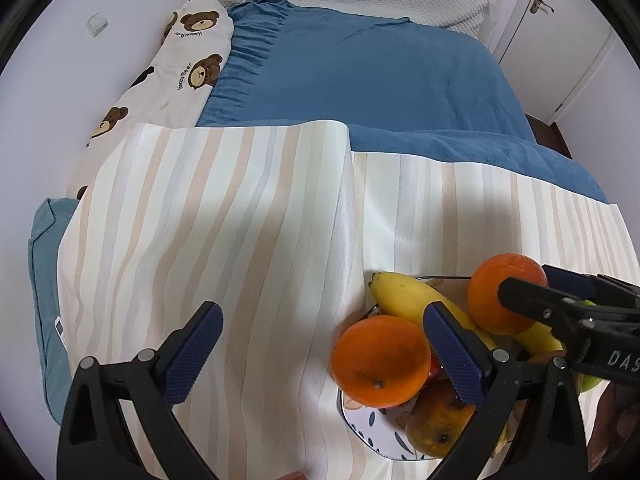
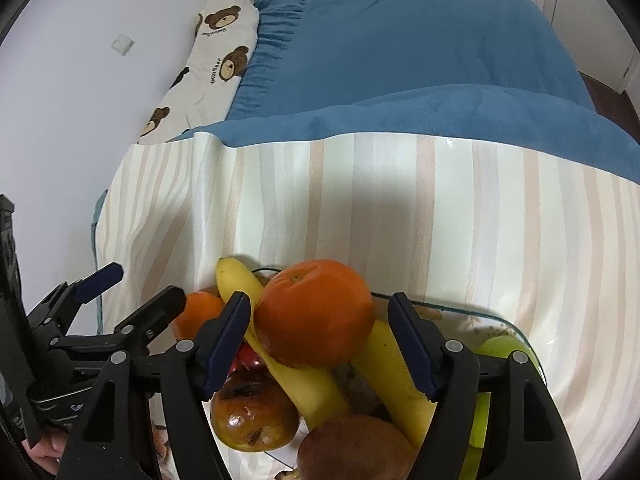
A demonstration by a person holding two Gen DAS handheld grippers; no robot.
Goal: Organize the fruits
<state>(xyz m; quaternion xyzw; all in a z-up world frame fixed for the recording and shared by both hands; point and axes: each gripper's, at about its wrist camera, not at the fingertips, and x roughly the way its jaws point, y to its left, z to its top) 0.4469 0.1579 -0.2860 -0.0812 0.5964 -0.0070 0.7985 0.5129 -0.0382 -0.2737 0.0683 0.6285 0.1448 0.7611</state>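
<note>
A glass tray (image 2: 516, 330) with a printed base (image 1: 364, 420) sits on the striped cloth and is piled with fruit. An orange (image 2: 316, 312) rests on top of two bananas (image 2: 304, 376), with a second orange (image 1: 378, 360) at the tray's left edge. A bruised yellow-brown fruit (image 2: 252, 416), a brown fruit (image 2: 352, 448), a red fruit (image 2: 250, 358) and a green apple (image 2: 502, 346) lie lower in the pile. My right gripper (image 2: 320, 354) is open, its jaws either side of the top orange. My left gripper (image 1: 320, 360) is open, left of the tray, over the cloth.
The striped cloth (image 1: 224, 216) covers a surface in front of a bed with a blue blanket (image 1: 372, 76) and a teddy-bear pillow (image 1: 176, 68). A white wall (image 1: 60, 80) is at the left. A white door (image 1: 560, 40) is at the far right.
</note>
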